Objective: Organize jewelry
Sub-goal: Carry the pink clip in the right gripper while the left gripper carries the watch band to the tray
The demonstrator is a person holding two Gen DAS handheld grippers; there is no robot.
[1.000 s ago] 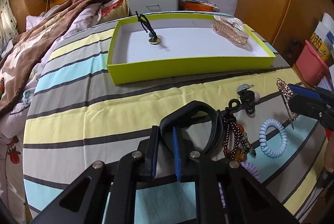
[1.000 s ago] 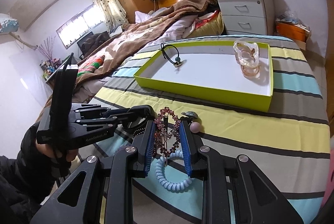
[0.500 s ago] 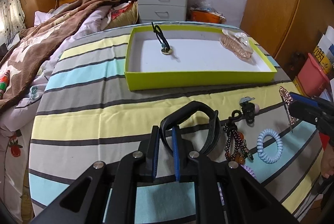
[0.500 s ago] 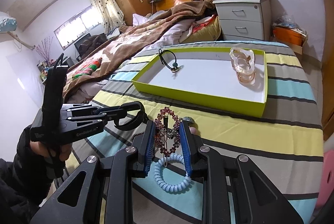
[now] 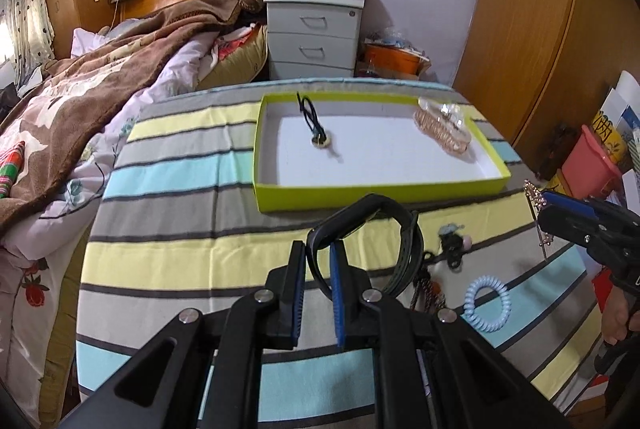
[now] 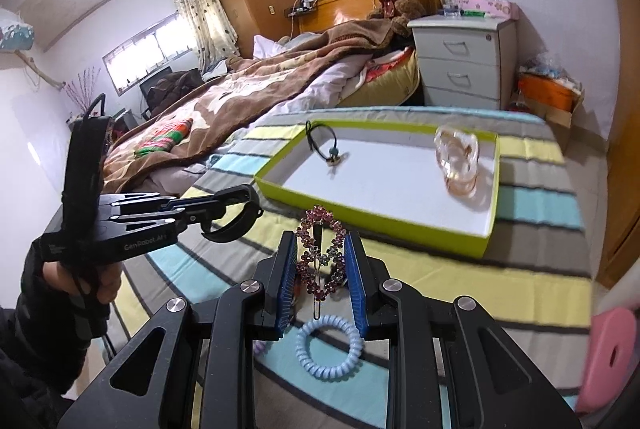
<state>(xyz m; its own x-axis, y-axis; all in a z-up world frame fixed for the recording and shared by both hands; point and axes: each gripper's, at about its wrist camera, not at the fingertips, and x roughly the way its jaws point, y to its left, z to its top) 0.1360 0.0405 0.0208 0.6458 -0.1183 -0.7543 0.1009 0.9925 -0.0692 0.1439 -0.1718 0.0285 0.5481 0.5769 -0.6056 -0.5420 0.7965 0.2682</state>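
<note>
My left gripper (image 5: 318,261) is shut on a black headband (image 5: 402,229), lifted off the striped table; the same headband (image 6: 232,225) shows from the side in the right wrist view. My right gripper (image 6: 320,261) is shut on a pink rhinestone hair clip (image 6: 320,253), held above the table. That clip (image 5: 536,201) also appears at the right edge of the left wrist view. A lime-green tray (image 5: 376,191) lies further back and holds a black hair tie with a charm (image 5: 316,129) and a clear pink claw clip (image 5: 442,127).
On the striped cloth lie a pale blue coil hair tie (image 5: 486,307), a dark bead bracelet (image 5: 428,289) and a black hair tie with a pink bead (image 5: 452,249). A bed with a brown blanket (image 5: 100,117) is left, a grey nightstand (image 5: 316,37) behind, a pink bin (image 5: 592,165) right.
Both grippers have risen with their items, so the table and tray look smaller and farther. The headband and rhinestone clip stay clamped as before.
</note>
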